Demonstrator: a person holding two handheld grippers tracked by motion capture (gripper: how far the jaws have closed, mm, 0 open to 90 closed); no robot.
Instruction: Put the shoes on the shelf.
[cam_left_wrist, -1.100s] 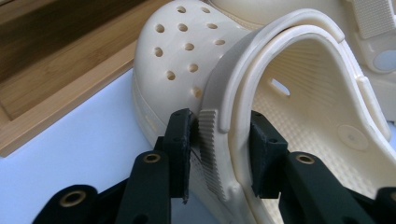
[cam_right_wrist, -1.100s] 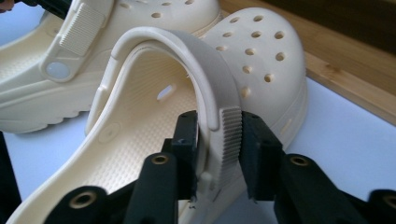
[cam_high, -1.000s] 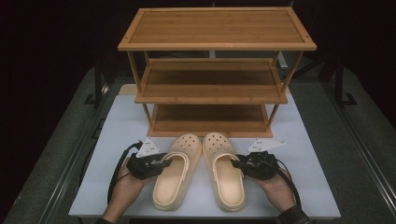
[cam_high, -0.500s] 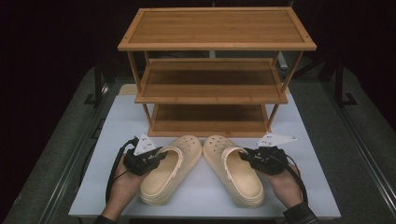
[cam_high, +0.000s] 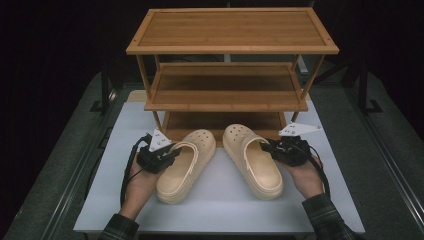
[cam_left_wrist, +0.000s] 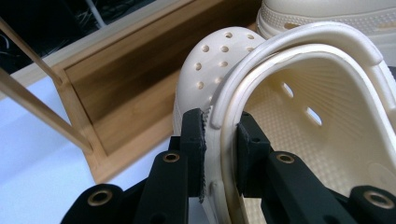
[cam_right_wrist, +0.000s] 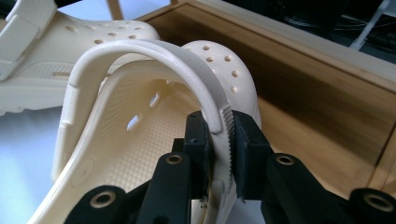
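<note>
On the white worktop (cam_high: 215, 200), just in front of the bamboo shoe rack (cam_high: 230, 65), lie two cream clogs, toes toward the rack's bottom shelf and heels splayed apart. At the left clog (cam_high: 186, 165), the left gripper (cam_high: 170, 152) has its jaws clamped on the outer side wall of the shoe, near where the heel strap meets it. At the right clog (cam_high: 252, 160), the right gripper (cam_high: 267, 147) pinches the outer side wall and the ridged strap end between its jaws. Each toe sits near the rack's lowest board, with both soles on the worktop.
</note>
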